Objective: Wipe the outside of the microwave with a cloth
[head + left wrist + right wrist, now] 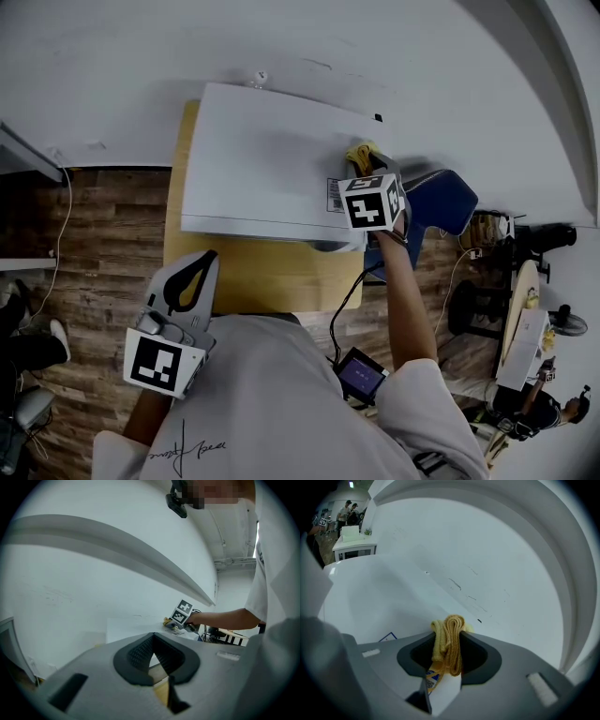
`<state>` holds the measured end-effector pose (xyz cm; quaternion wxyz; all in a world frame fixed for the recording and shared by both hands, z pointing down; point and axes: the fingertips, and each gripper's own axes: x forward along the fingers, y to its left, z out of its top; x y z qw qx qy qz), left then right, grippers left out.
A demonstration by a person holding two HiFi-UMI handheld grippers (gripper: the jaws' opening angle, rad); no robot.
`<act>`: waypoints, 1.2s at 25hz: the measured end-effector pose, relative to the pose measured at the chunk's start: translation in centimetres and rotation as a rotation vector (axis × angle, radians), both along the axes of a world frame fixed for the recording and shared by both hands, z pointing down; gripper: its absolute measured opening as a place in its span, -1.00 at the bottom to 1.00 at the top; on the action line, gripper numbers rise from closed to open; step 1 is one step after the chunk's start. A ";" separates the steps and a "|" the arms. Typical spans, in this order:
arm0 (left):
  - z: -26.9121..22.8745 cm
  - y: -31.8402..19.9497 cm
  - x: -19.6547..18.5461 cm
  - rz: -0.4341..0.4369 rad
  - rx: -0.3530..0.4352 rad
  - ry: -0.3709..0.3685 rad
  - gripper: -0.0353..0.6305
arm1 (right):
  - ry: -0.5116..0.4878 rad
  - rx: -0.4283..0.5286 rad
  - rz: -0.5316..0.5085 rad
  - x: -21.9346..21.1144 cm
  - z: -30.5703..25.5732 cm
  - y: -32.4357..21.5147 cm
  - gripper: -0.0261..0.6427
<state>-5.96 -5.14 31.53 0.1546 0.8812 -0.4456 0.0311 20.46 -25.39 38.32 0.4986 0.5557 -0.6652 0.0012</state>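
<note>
The wiping is looking under way rather than finished: the cloth [451, 625] is sitting on the top panel of the microwave [262, 169], near its right rear corner, and no picture is showing which panels are already clean. By my judgement the rest of the top, the front door and the sides are all waiting. The right gripper [448, 641] is clamping a bunched fold of the yellow cloth between jaws drawn nearly together, and seems to be pressing it to the white top. The left gripper [151, 653] is hanging low by the person's body, over the front edge of the table [272, 277], its jaws meeting at the tips and gripping nothing.
</note>
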 end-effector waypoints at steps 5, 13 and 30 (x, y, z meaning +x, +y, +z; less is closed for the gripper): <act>-0.1 -0.1 -0.9 -0.012 0.008 0.004 -0.91 | -0.015 -0.011 -0.016 -1.8 0.1 0.0 -0.50; -0.4 0.0 -1.2 -0.015 0.015 0.016 -0.91 | -0.035 -0.017 -0.055 -4.8 0.0 0.1 -0.50; -0.5 0.5 -3.2 -0.057 0.023 0.031 -0.91 | -0.101 -0.033 -0.191 -14.4 0.0 0.2 -0.49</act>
